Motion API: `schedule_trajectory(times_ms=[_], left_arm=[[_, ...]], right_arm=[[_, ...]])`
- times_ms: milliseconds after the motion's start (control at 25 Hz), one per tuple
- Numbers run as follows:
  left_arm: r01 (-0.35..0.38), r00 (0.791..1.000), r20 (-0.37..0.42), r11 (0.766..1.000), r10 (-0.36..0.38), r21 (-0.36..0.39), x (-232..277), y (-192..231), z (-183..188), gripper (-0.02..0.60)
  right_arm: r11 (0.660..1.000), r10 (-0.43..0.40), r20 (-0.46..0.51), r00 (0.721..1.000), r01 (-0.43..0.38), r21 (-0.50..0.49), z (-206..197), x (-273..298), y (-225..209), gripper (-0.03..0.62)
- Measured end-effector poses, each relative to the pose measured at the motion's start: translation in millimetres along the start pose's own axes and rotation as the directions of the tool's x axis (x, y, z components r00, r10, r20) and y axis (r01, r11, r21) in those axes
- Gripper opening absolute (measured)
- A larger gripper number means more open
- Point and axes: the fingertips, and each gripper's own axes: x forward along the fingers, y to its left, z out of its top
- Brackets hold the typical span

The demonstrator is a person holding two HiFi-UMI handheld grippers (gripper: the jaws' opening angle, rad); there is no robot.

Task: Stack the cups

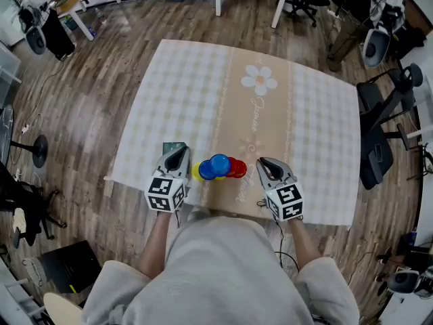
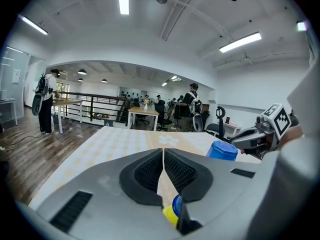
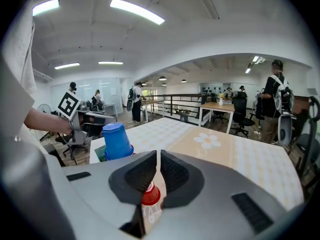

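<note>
The blue cup (image 1: 218, 165) covers most of the yellow cup (image 1: 195, 171) and red cup (image 1: 238, 168). The left tool (image 1: 180, 152) half hides a green object (image 1: 169, 146), too small to identify.

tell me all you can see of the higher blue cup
The higher blue cup looks like plain smooth plastic. It stands upright, mouth down, flat base up, walls flaring downward, above the yellow cup and red cup, between the left tongs and right tongs. Neither touches it; its support is hidden.

Person wearing a loose pale grey top (image 1: 216, 269) with wide sleeves (image 1: 118, 286), left gripper (image 1: 178, 153) and right gripper (image 1: 265, 163) showing light grey shells, black ribbed fingers (image 2: 150, 171), black-and-white marker cubes (image 1: 166, 193), thin dark cable (image 1: 279, 239) trailing from the right one.
</note>
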Motion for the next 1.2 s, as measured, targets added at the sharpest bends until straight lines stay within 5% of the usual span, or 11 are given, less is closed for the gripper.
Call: schedule_trajectory(times_ms=[680,1200], left_arm=[[0.01,1.0,-0.007,1.0,-0.01,0.008,5,0,2,0.02],[0.014,1.0,-0.008,1.0,-0.014,0.003,9,1,0,0.02]], right_arm=[[0.929,-0.33,0.022,0.944,0.32,0.188,-32,-42,-103,0.002],[0.914,-0.374,0.066,0.925,0.355,0.199,-26,-47,-98,0.002]])
